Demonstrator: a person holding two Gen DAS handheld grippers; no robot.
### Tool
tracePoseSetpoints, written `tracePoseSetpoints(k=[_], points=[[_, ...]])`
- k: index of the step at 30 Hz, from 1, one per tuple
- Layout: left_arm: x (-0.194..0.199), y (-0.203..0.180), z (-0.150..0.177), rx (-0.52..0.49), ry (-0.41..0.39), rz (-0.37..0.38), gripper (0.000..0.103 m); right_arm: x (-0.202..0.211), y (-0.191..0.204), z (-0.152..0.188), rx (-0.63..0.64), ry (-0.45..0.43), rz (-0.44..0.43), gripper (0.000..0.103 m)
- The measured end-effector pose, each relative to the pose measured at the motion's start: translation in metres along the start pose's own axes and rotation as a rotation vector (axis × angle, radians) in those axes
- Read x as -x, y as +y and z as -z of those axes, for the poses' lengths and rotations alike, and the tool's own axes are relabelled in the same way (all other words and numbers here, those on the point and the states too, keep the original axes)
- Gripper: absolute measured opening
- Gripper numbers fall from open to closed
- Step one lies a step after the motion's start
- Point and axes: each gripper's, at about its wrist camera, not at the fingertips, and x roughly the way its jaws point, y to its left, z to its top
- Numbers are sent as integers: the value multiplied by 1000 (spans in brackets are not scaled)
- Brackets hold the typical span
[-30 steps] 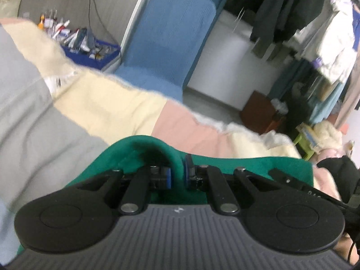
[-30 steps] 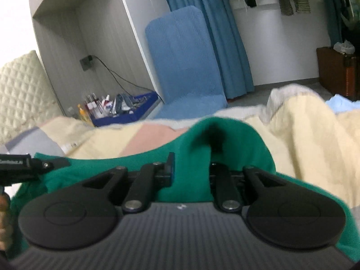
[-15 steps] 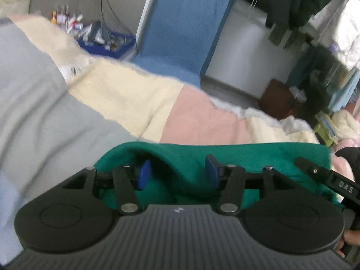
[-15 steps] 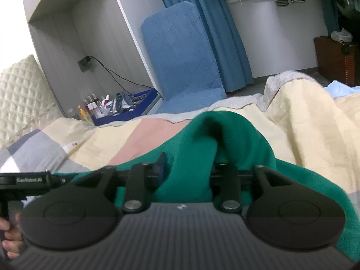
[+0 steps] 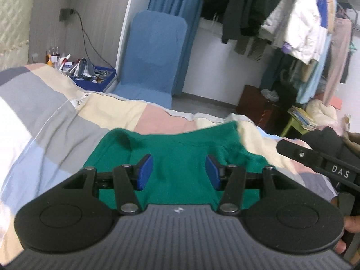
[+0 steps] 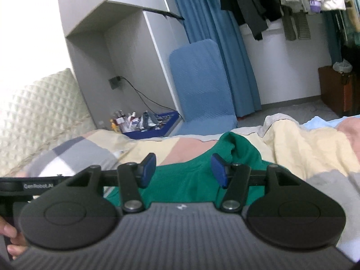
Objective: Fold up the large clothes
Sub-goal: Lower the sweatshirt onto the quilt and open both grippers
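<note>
With both tongs, left (image 5: 178,168) gaping and right (image 6: 183,167) opening, off the green garment (image 5: 177,157) on the bed (image 5: 56,121), I'm needing a fresh edge to regrip.

Green garment (image 5: 180,155) near part hidden behind claw bodies.

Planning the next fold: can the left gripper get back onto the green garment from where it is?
Probably yes. The left gripper is open just above the green garment, which lies flat on the bedspread with nothing between them.
</note>
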Motion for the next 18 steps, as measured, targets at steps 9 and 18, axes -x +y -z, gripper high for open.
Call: tracePoseSetpoints(k=[9,18], points=[[121,-20,69,2,-35,-2,58,102,34,34,12,-3,-7,58],[149,16,132,23,43,-100,58,117,60,88,43,97,-9,77]])
